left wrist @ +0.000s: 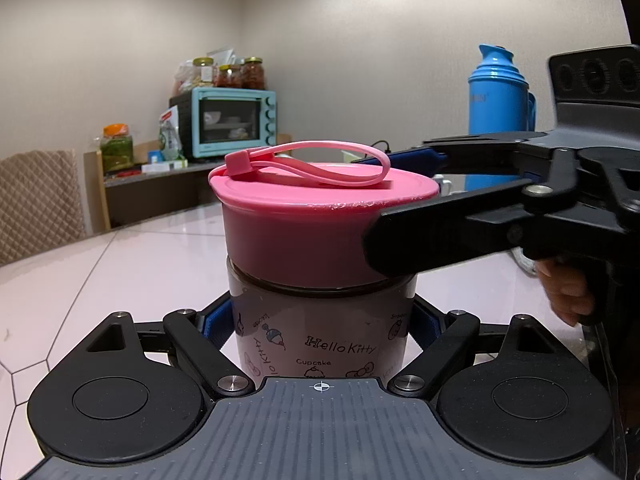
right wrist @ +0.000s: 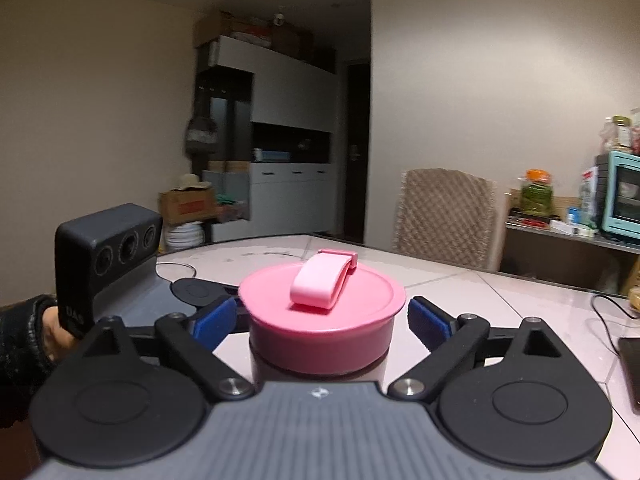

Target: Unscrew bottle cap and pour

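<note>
Beige walls (left wrist: pixel 120 20), quilted chair (right wrist: pixel 444 216), white cabinets (right wrist: pixel 292 184), tiled tabletop (left wrist: pixel 120 264).

The right hand-held gripper (right wrist: pixel 320 318) has its blue pads (right wrist: pixel 429 320) standing just clear of the pink cap (right wrist: pixel 320 320) on the bottle (right wrist: pixel 320 374), which stands on the desk (right wrist: pixel 460 292).

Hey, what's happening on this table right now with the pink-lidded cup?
A person is working with a claw in each hand on a bottle with a pink cap. The left claw is clamped on the bottle's body, holding it upright on the table. The right claw sits around the cap at lid height, but its blue pads stand clear of the cap on both sides, so it has no grip. The cap is on the bottle, and nothing has been poured yet.
</note>
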